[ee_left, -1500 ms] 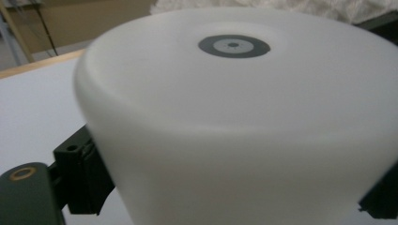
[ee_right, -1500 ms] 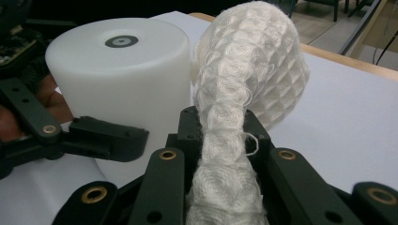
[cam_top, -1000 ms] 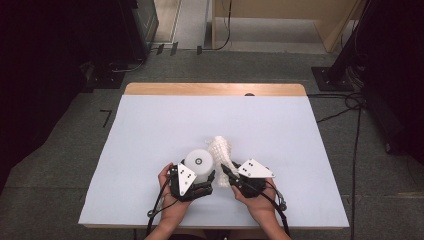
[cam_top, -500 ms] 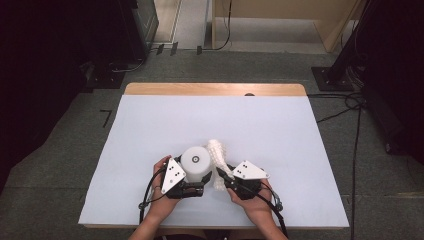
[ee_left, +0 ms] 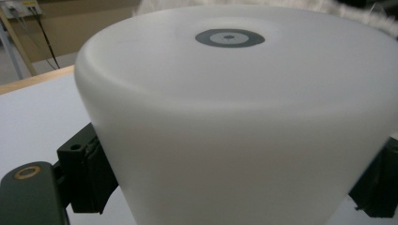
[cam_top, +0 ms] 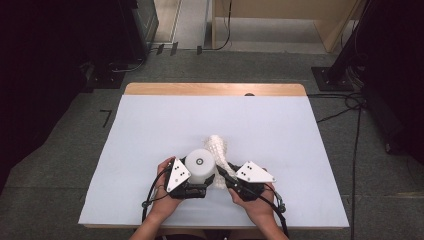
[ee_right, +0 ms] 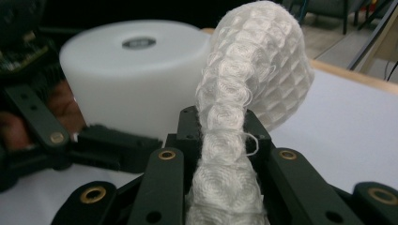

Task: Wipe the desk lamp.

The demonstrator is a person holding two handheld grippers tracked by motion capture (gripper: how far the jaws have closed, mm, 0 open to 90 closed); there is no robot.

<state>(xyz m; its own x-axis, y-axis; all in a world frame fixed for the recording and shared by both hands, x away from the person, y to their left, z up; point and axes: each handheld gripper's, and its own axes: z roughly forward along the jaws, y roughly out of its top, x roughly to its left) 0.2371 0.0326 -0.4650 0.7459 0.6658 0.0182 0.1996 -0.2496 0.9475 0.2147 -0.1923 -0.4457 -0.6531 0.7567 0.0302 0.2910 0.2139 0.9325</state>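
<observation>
1. My left gripper [cam_top: 196, 186] is clenched on the white plastic cup [cam_top: 200, 164]. In the left gripper view the cup [ee_left: 234, 122] sits between my black jaws with its closed base, marked by a dark ring, facing up.
2. My right gripper [cam_top: 226, 178] is clamped on a white waffle-weave cloth [cam_top: 218, 150]. In the right gripper view the cloth [ee_right: 244, 122] is pinched as a bunched strip between the jaws, and its free end balloons upward past them.
3. Landmark is the cup: the cloth lies just to its right, touching or nearly touching its side wall. The free end rises behind and to the right of the cup's base.
4. The cloth's long axis runs from my right jaws up and away from me, about parallel to the cup wall.
5. My right hand is nearer the cloth, my left nearer the cup. The two grippers sit close together near the front edge of the white table [cam_top: 150, 130].
6. Judgement: the next move likely swings the cloth leftward onto the cup, so that gap at the wall is what matters.
</observation>
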